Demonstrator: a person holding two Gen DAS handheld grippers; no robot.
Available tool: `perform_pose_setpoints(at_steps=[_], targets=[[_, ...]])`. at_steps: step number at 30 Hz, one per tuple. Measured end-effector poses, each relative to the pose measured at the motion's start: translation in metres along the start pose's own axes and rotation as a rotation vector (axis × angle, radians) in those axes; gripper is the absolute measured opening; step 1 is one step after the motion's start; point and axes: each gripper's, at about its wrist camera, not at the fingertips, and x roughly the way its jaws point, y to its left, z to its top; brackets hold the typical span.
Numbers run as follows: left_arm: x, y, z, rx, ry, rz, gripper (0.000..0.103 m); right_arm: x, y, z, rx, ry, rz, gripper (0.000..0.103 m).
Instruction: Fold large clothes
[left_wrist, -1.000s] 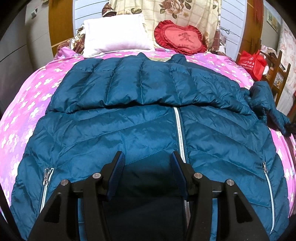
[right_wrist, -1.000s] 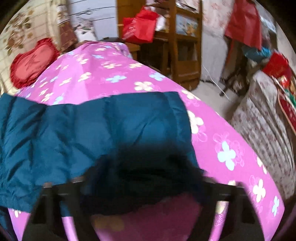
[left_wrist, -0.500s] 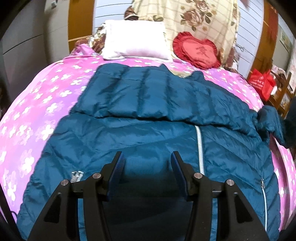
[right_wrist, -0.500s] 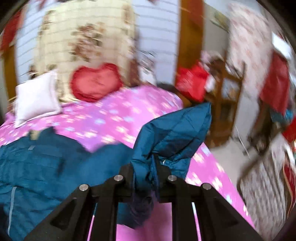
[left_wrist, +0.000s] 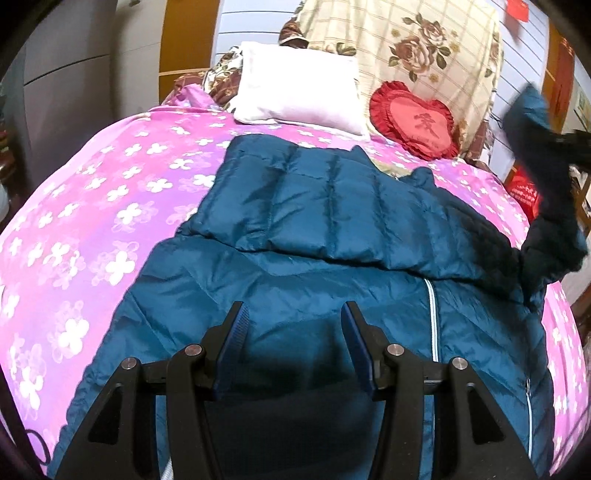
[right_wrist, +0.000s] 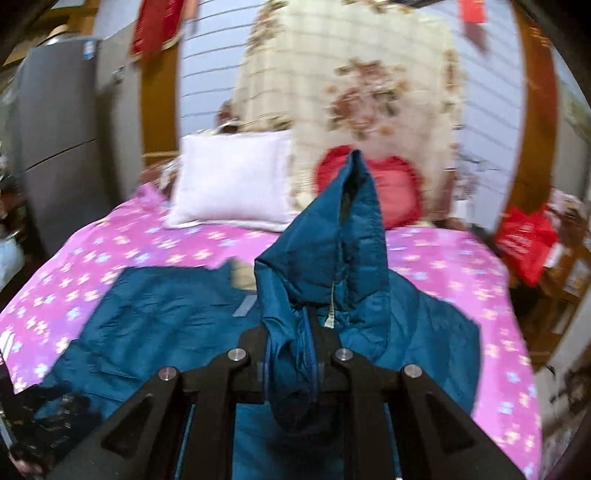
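A teal puffer jacket (left_wrist: 332, 295) lies zip-up on the pink flowered bedspread (left_wrist: 92, 206). One of its sleeves (left_wrist: 332, 206) is folded flat across the chest. My left gripper (left_wrist: 292, 314) hovers open over the jacket's lower front with nothing between its fingers. My right gripper (right_wrist: 308, 332) is shut on the other sleeve (right_wrist: 343, 251), whose cuff sticks up out of the jaws, high above the jacket body (right_wrist: 166, 317). In the left wrist view that raised sleeve (left_wrist: 535, 147) hangs in the air at the bed's right edge.
A white pillow (left_wrist: 299, 88), a red heart cushion (left_wrist: 413, 118) and a flowered blanket (left_wrist: 406, 44) stand at the head of the bed. A grey cabinet (right_wrist: 62, 122) is to the left. A red bag (right_wrist: 524, 240) and wooden furniture stand on the right.
My right gripper has shut on the sleeve at the bed's right side, lifted it and swung round over the jacket. My left gripper has drifted left over the jacket, open throughout.
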Motion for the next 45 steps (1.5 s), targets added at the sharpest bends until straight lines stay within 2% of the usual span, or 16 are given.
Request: perform_pose_setpoints(at_steps=[6,10,11,13,14,15,17,23,27,31,32,34,38,43,44,45], targets=[[0.008,0.011,0.006,-0.03,0.015,0.023,0.033,0.083,0.086,-0.008,-0.056,0.089,0.123,0.015],[0.009,0.014,0.01,-0.027,0.006,0.028,0.033,0.133,0.127,-0.023,-0.02,0.17,0.201,0.015],[0.009,0.014,0.011,-0.023,0.003,0.032,0.033,0.141,0.13,-0.026,-0.005,0.188,0.224,0.019],[0.01,0.016,0.012,-0.022,0.004,0.035,0.033,0.159,0.136,-0.032,0.065,0.244,0.325,0.039],[0.011,0.018,0.012,-0.028,0.006,0.032,0.033,0.158,0.132,-0.033,0.092,0.248,0.362,0.056],[0.011,0.02,0.012,-0.037,0.008,0.027,0.033,0.155,0.129,-0.034,0.135,0.236,0.418,0.064],[0.012,0.022,0.013,-0.05,0.01,0.016,0.033,0.144,0.12,-0.033,0.157,0.205,0.458,0.065],[0.01,0.019,0.009,-0.074,-0.015,-0.056,0.033,0.096,0.067,-0.047,0.143,0.147,0.342,0.075],[0.012,0.017,0.003,-0.141,0.001,-0.161,0.033,0.063,0.004,-0.08,0.195,0.139,0.253,0.079],[0.017,0.003,0.012,-0.157,0.038,-0.192,0.033,0.043,-0.049,-0.111,0.252,0.159,0.204,0.083],[0.015,-0.002,0.019,-0.164,0.028,-0.202,0.035,0.036,-0.064,-0.122,0.242,0.164,0.167,0.085],[0.016,-0.011,0.03,-0.162,0.009,-0.206,0.044,0.03,-0.081,-0.135,0.233,0.184,0.119,0.085],[0.03,-0.029,0.064,-0.15,-0.029,-0.168,0.047,0.02,-0.117,-0.152,0.286,0.183,0.087,0.085],[0.074,-0.034,0.097,-0.189,-0.025,-0.017,0.046,0.022,-0.143,-0.159,0.379,0.159,0.071,0.085],[0.085,-0.034,0.101,-0.184,-0.008,-0.011,0.035,0.024,-0.141,-0.157,0.382,0.162,0.067,0.085],[0.094,-0.035,0.104,-0.165,0.005,-0.004,0.005,0.029,-0.14,-0.156,0.387,0.164,0.065,0.085]])
